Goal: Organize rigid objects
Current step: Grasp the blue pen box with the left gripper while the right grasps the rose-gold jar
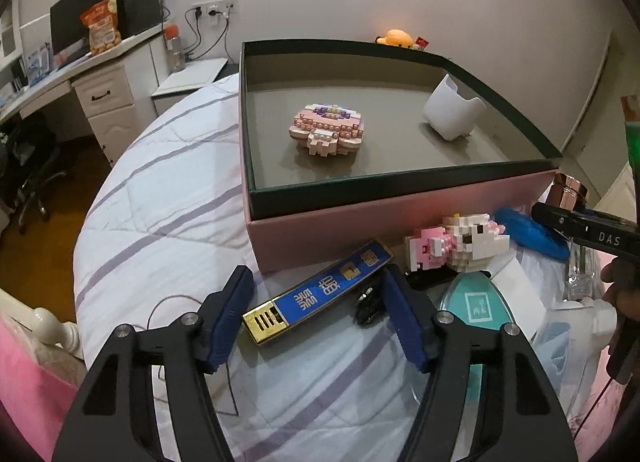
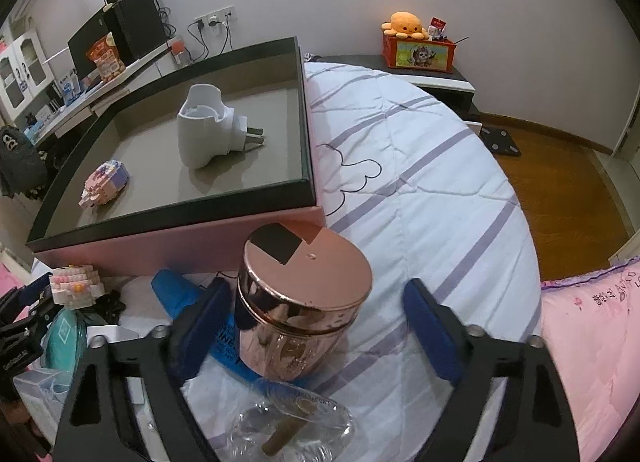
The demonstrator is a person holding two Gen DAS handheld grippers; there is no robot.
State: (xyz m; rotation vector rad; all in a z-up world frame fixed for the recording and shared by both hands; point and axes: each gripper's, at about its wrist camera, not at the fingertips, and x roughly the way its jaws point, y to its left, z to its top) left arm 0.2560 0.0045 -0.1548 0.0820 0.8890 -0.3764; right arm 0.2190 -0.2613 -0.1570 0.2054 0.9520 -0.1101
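White quilted bedding with lilac stripes [image 1: 168, 198] covers the bed that carries everything. On it sits a large shallow cardboard box, pink outside with a dark green rim and grey floor [image 1: 400, 218]. Inside the box lie a white plastic wall plug-in device [image 2: 204, 130], tipped on its side near one corner, and a pink brick-built toy [image 1: 326, 128] nearer the middle, well apart from each other.

Just in front of the box stands a rose-gold metal-lidded jar [image 2: 304, 302], upright, between the blue pads of the right claw [image 2: 316, 326]; that claw is released, gaps showing on both sides of the jar. A clear glass piece [image 2: 292, 426] lies just below it.

Left claw [image 1: 316, 318] is likewise released, its pads straddling a flat blue-and-gold rectangular case [image 1: 320, 292] lying slantwise on the bedding, touching neither side. Beside it are a white-and-pink brick-built animal [image 1: 460, 242] and a teal round disc [image 1: 476, 306].
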